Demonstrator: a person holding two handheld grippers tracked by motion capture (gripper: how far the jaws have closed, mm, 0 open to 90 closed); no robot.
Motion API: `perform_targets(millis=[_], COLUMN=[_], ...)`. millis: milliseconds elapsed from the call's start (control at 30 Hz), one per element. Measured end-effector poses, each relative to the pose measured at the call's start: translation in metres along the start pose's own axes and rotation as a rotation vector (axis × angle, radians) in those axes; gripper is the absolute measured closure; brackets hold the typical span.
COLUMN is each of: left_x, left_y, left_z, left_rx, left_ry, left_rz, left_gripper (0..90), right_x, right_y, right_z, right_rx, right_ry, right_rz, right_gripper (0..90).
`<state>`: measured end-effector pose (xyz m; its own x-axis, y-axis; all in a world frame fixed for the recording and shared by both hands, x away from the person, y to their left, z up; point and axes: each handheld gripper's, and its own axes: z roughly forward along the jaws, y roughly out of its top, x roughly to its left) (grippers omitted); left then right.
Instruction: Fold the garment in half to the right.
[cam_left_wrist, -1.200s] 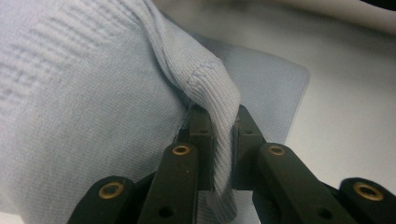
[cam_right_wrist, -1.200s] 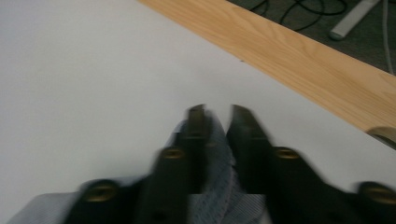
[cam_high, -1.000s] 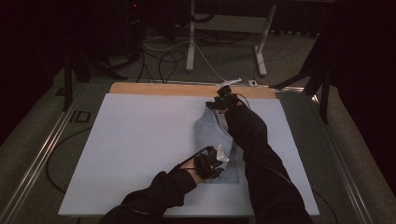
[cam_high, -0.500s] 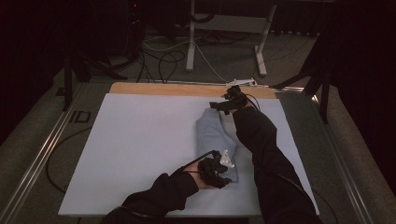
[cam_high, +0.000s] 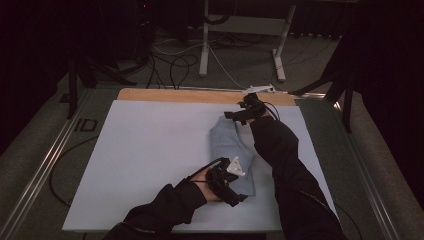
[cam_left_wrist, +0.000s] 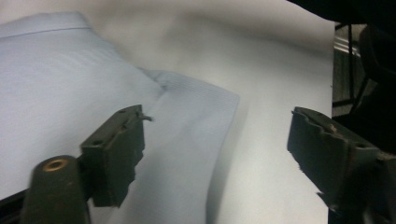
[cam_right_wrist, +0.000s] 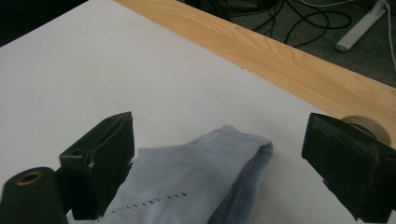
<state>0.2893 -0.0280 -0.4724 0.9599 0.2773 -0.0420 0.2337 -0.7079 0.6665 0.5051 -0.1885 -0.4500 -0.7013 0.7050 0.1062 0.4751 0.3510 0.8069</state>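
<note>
A: What is the biggest thing here?

B: The table (cam_high: 150, 165), covered by a white sheet, with a strip of bare wood (cam_high: 175, 95) along its far edge. Dark floor with cables (cam_high: 172, 65) and a white stand (cam_high: 240, 30) lies beyond it.

A: And on the sheet?

B: A folded light-blue shirt (cam_high: 232, 145), lying right of the middle and running from near the far edge toward the person's side. In the left gripper view its cuff or hem end (cam_left_wrist: 196, 121) lies flat on the white surface; in the right gripper view the far folded end (cam_right_wrist: 224, 163) shows a doubled edge and a line of stitching.

A: Where are the arms?

B: Both dark sleeves come in from the bottom. The right one (cam_high: 285, 165) stretches along the shirt's right side to its far end; the left one (cam_high: 165, 205) reaches the near end.

A: The grippers?

B: The left gripper (cam_left_wrist: 215, 149) hovers over the shirt's near corner, jaws spread wide, one above the cloth and one above bare sheet. The right gripper (cam_right_wrist: 219, 158) sits at the far end, jaws also wide apart, the fold between them but not pinched.

A: Anything smaller?

B: A roll of tape (cam_right_wrist: 369, 126) on the wood strip, partly behind the right jaw.
</note>
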Motion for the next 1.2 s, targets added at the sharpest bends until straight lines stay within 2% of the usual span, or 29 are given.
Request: perform_targets(millis=[67, 100, 200, 267, 300, 333, 400, 467, 533, 567, 667, 733, 867, 900, 967, 1067, 1100, 1133, 1200], left_x=[0.002, 0.004, 0.006, 0.008, 0.009, 0.009, 0.012, 0.015, 0.018, 0.020, 0.023, 0.026, 0.031, 0.031, 0.032, 0.033, 0.033, 0.033, 0.034], left_y=[-0.002, -0.004, -0.009, -0.012, -0.014, -0.016, -0.021, -0.027, -0.034, -0.037, -0.047, -0.054, -0.074, -0.074, -0.082, -0.099, -0.099, -0.108, -0.112], left_z=[-0.004, -0.008, -0.013, -0.017, -0.018, -0.020, -0.023, -0.026, -0.030, -0.032, -0.038, -0.044, -0.062, -0.062, -0.069, -0.082, -0.082, -0.088, -0.091], left_rx=[-0.005, -0.012, -0.030, -0.044, -0.035, -0.036, -0.028, -0.064, -0.067, -0.069, -0.077, -0.084, -0.105, -0.105, -0.118, -0.132, -0.132, -0.139, -0.139], left_ry=[-0.008, -0.014, -0.020, -0.017, -0.015, -0.007, -0.001, -0.001, -0.004, 0.004, 0.022, 0.031, 0.053, 0.053, 0.066, 0.091, 0.091, 0.099, 0.105], left_rz=[-0.010, -0.003, -0.016, -0.018, -0.012, -0.021, -0.018, -0.029, -0.035, -0.040, -0.052, -0.061, -0.091, -0.091, -0.110, -0.129, -0.129, -0.139, -0.142], left_gripper=[15.9, 15.4, 8.1, 6.1, 5.0, 0.7, 0.7, 0.4, 0.4, 0.4, 0.4, 0.4, 0.4, 0.4, 0.4, 0.4, 0.4, 0.4, 0.4], right_x=[0.001, 0.001, 0.005, 0.005, 0.006, 0.007, 0.008, 0.008, 0.007, 0.005, 0.003, 0.001, -0.003, -0.003, -0.006, -0.003, -0.001, 0.001, 0.005], right_y=[0.000, -0.001, -0.004, -0.005, -0.006, -0.009, -0.011, -0.013, -0.013, -0.015, -0.017, -0.019, -0.024, -0.024, -0.029, -0.032, -0.034, -0.036, -0.038], right_z=[0.000, -0.001, -0.003, -0.003, -0.003, -0.002, 0.000, 0.002, 0.003, 0.005, 0.010, 0.013, 0.019, 0.019, 0.020, 0.015, 0.013, 0.012, 0.007], right_rx=[0.003, 0.006, 0.015, 0.018, 0.026, 0.031, 0.039, 0.051, 0.052, 0.051, 0.067, 0.073, 0.093, 0.093, 0.097, 0.091, 0.090, 0.096, 0.096], right_ry=[0.003, 0.007, 0.002, 0.006, 0.007, 0.010, 0.015, 0.017, 0.016, 0.022, 0.016, 0.008, -0.004, -0.004, -0.004, 0.010, 0.012, 0.008, 0.004], right_rz=[0.000, -0.002, 0.000, 0.001, -0.002, -0.001, 0.003, 0.003, 0.010, 0.023, 0.022, 0.029, 0.033, 0.033, 0.049, 0.039, 0.027, 0.010, 0.002], right_gripper=[9.5, 9.5, 9.6, 9.5, 9.6, 9.6, 9.5, 9.6, 9.6, 9.6, 10.1, 14.4, 16.1, 16.1, 21.6, 24.8, 27.3, 27.2, 29.1])
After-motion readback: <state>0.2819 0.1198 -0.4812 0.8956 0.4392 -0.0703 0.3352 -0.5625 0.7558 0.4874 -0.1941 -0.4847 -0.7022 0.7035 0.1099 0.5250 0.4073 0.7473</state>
